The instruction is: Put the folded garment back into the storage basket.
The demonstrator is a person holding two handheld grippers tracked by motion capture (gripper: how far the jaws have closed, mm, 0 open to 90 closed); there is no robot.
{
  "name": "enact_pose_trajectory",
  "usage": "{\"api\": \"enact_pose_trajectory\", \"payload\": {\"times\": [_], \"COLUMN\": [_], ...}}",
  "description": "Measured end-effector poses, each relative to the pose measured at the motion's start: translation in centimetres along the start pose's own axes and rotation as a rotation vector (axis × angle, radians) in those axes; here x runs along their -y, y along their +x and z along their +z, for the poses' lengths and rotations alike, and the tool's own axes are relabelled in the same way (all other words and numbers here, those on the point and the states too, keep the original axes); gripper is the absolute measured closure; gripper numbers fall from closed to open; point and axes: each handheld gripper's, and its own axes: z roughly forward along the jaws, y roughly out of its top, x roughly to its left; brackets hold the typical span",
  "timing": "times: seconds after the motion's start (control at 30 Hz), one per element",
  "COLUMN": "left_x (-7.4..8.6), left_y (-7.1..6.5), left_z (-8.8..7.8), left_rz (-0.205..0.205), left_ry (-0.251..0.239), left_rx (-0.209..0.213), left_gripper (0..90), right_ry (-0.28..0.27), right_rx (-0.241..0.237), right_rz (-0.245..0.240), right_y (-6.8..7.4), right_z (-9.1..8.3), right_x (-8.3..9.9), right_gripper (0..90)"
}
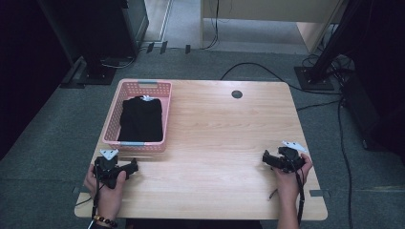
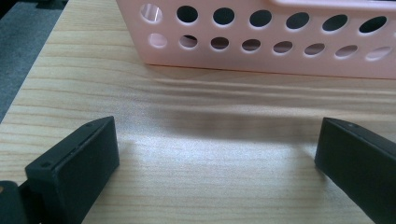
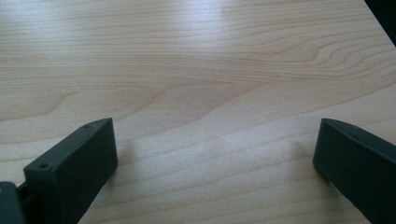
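A pink perforated basket (image 1: 111, 125) stands on the left part of the wooden table (image 1: 215, 124), with a folded black garment (image 1: 141, 119) lying inside it. My left gripper (image 1: 130, 167) rests low over the table just in front of the basket's near wall (image 2: 261, 46); its jaws stand wide open with bare wood between them. My right gripper (image 1: 265, 158) sits near the table's right front area, pointing left, open too, nothing between its fingers (image 3: 70, 163). A hand holds each gripper.
A round dark cable grommet (image 1: 237, 94) sits near the table's far edge. Black stands (image 1: 315, 71) and cables (image 1: 258, 69) lie on the grey floor beyond the table. A small dark item (image 1: 272, 193) lies on the table by the right wrist.
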Motion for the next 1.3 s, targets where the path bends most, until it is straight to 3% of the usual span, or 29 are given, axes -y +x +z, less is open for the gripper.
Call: {"api": "enact_pose_trajectory", "payload": {"times": [1.3], "left_x": [0.0], "left_y": [0.0], "left_z": [0.0], "left_rz": [0.000], "left_ry": [0.000], "left_rx": [0.000], "left_gripper": [0.0], "right_ry": [0.000], "right_rx": [0.037], "right_rz": [0.035], "right_y": [-3.6], "right_z": [-1.3], "right_x": [1.2], "right_gripper": [0.0]}}
